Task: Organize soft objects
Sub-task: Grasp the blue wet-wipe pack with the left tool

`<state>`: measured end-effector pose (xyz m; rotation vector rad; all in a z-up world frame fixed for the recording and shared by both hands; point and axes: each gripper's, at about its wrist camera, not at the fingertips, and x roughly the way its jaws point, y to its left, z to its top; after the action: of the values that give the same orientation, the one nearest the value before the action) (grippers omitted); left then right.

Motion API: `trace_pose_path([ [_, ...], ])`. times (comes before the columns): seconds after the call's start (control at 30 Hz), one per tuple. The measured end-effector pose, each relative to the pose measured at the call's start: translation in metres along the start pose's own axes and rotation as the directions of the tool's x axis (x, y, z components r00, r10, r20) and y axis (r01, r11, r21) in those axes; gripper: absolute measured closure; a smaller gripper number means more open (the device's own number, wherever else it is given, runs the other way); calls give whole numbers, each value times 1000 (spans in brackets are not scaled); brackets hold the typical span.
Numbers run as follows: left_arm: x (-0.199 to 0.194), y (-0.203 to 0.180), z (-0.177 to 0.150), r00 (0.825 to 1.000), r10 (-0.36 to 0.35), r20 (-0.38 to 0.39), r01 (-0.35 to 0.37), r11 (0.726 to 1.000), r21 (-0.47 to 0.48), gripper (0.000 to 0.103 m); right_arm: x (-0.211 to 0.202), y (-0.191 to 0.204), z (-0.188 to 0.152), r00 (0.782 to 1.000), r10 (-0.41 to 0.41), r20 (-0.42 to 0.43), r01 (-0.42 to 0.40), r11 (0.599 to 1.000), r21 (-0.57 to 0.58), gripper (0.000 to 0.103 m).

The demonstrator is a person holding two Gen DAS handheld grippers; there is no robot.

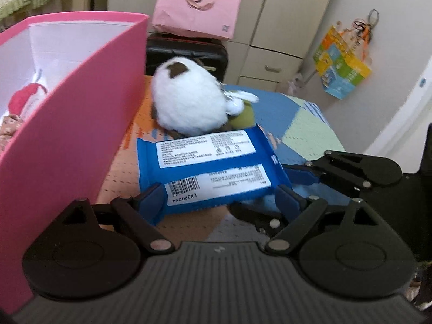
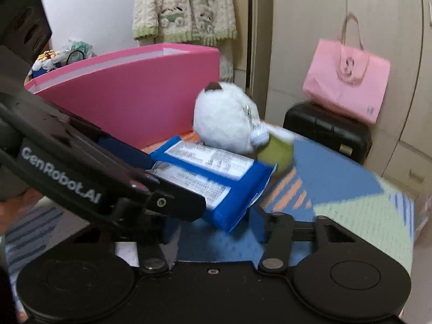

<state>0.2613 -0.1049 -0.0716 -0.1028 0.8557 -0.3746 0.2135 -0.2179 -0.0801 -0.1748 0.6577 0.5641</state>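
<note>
Left gripper (image 1: 218,197) clamps the blue tissue pack (image 1: 210,170) beside the pink box (image 1: 81,102); right gripper (image 2: 208,216) stands wide beneath; white plush (image 1: 189,100) remains on the mat (image 1: 302,127); some items already boxed.

Ahead: beige wardrobe cabinets (image 2: 310,27), a pale pink paper bag (image 2: 347,81) atop a black hard-shell suitcase (image 2: 328,132); a fleecy cream cardigan (image 2: 186,5) hangs ahead-left.

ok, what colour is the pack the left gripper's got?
Blue with white printed labels, clearest in the left wrist view, pinched by the left gripper.
</note>
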Motion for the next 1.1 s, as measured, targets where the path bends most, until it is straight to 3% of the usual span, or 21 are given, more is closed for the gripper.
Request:
trace_pose_path([
  [0.2,-8,-11,-7,998,-61,-14,62,997,42,20,-20,29,-17,990,-141,21,142,989,-31,57],
  [0.43,-18,-17,-8,990,-143,13,142,988,59,20,-45,33,-29,983,-182,23,182,983,8,55],
  [0.53,-16,-3,-2,990,-129,61,132,990,-53,16,-51,35,-34,972,-230,36,231,973,-4,54],
  [0.6,-10,2,0,993,-107,59,111,991,-70,16,-51,37,-37,976,-214,46,214,977,4,43],
  [0.63,-8,2,0,995,-76,58,80,995,-61,16,-50,37,-37,977,-206,49,206,978,19,34],
  [0.8,-2,-9,-4,995,66,79,-70,996,49,16,-41,37,-34,976,-215,42,215,977,11,27],
  [0.9,8,0,-5,1000,8,7,-8,1000,9,14,-34,35,-29,974,-224,27,224,975,-4,24],
  [1.0,6,3,-8,999,0,36,0,1000,-2,16,-27,33,-26,976,-216,14,216,976,1,21],
  [1.1,5,-1,-14,998,14,63,-15,1000,26,26,-22,30,-23,984,-175,-4,175,983,59,24],
])
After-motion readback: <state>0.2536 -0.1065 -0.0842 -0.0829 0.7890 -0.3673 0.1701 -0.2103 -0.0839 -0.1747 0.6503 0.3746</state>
